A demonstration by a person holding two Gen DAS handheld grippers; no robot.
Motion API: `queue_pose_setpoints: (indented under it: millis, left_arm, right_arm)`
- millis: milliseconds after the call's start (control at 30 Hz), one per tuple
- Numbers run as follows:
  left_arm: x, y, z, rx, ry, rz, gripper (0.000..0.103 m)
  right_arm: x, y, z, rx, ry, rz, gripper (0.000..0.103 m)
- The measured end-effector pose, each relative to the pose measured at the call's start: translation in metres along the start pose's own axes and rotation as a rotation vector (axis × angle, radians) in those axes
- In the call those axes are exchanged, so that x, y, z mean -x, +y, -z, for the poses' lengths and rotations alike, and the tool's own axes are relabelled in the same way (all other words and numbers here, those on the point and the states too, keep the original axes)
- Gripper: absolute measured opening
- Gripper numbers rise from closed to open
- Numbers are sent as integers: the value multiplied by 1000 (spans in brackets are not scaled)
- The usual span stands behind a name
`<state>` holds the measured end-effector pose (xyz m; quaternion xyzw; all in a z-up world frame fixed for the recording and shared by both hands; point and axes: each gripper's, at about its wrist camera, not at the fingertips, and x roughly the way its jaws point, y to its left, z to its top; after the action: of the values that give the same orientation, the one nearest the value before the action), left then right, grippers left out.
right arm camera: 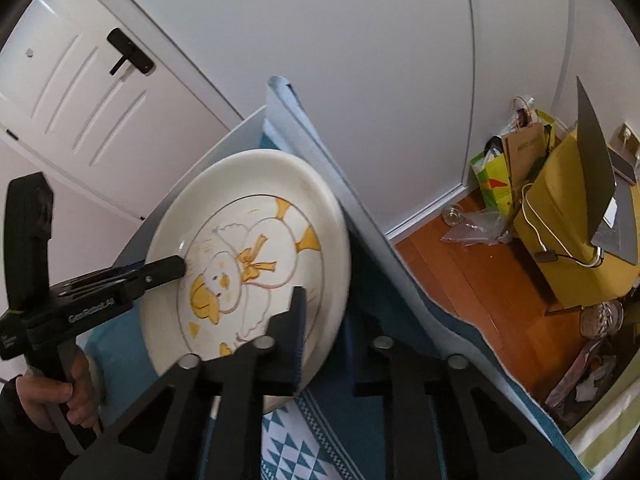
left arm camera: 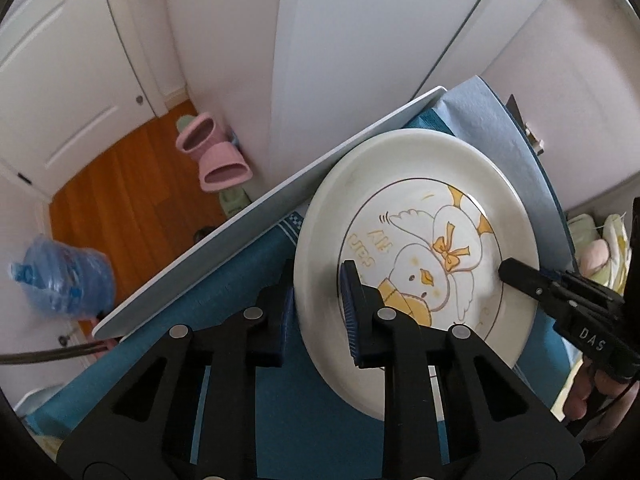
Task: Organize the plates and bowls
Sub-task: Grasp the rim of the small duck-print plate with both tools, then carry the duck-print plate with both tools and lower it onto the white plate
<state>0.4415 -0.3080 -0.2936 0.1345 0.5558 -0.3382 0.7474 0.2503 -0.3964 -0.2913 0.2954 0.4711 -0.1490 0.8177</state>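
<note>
You grip the white round ceramic plate with the yellow chick drawing [left arm camera: 416,240] by opposite rims, left gripper [left arm camera: 320,300] and right gripper [right arm camera: 324,344] both clamped, above the blue-clothed table [left arm camera: 224,280] near its far corner. Keep it level, lower evenly.

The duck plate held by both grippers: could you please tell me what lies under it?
Under the duck plate lies a blue cloth with a white triangle pattern, spread over a white table. Whatever sits directly beneath the plate's middle is covered; contact cannot be judged.
</note>
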Motion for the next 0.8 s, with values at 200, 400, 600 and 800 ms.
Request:
queue_pose_setpoints:
  millis: [200,400,600,800]
  left_arm:
    - [5,-4,0,-8,-5,-15,19]
    - [28,-8,6,1,-43,-17,19]
    - [78,-18,18,13,-117,-27,19]
    - [153,-26,50,34,-218,-51,19]
  right_arm:
    - [1,0,-2,3,-5,-8,12]
    - [21,7,-1,59,-55,3,12]
    - [61,20,-1,121,-111,-16,12]
    - [113,45,11,185,-133,-73,12]
